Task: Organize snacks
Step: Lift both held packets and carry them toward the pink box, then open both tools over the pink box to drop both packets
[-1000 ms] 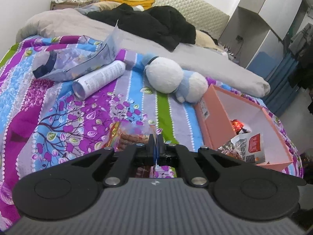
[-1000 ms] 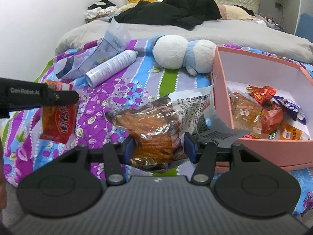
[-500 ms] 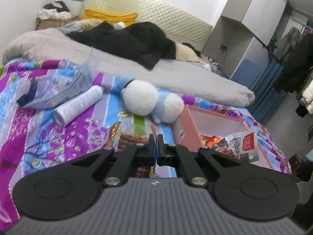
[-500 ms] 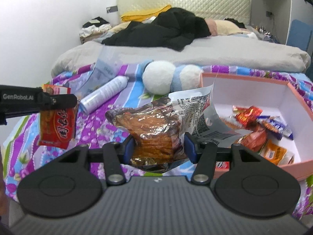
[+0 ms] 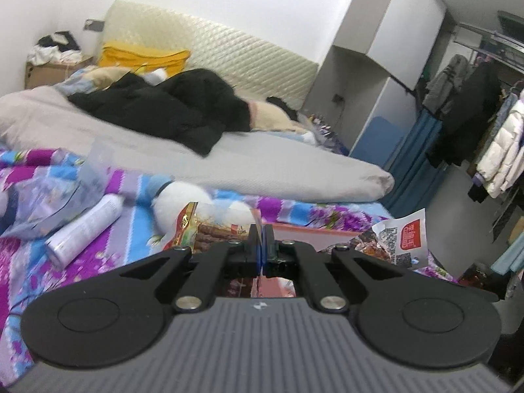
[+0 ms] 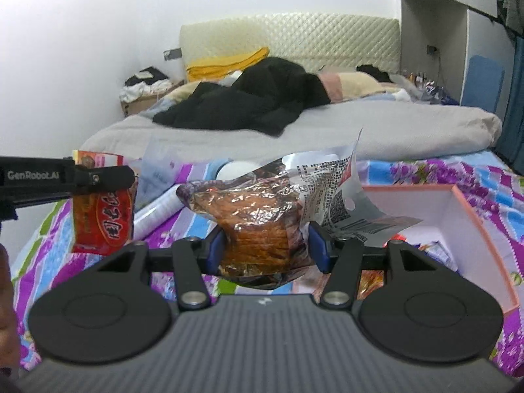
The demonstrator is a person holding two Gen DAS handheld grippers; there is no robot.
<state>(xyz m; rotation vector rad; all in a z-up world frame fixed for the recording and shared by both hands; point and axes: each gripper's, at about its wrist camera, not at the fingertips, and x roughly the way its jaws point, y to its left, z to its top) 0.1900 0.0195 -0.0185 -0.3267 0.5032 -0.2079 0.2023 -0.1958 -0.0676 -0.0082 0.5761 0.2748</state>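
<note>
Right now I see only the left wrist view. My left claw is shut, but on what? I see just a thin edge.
Observer: The left claw pinches the top of a red packet, which hangs free above the bedspread.
Operator: And the right claw? I see only a bag corner.
Observer: The right claw grips a clear bag of brown snack across its lower part, between the blue pads.
Operator: Is the pink box empty?
Observer: No. The box already has several wrapped snacks inside.
</note>
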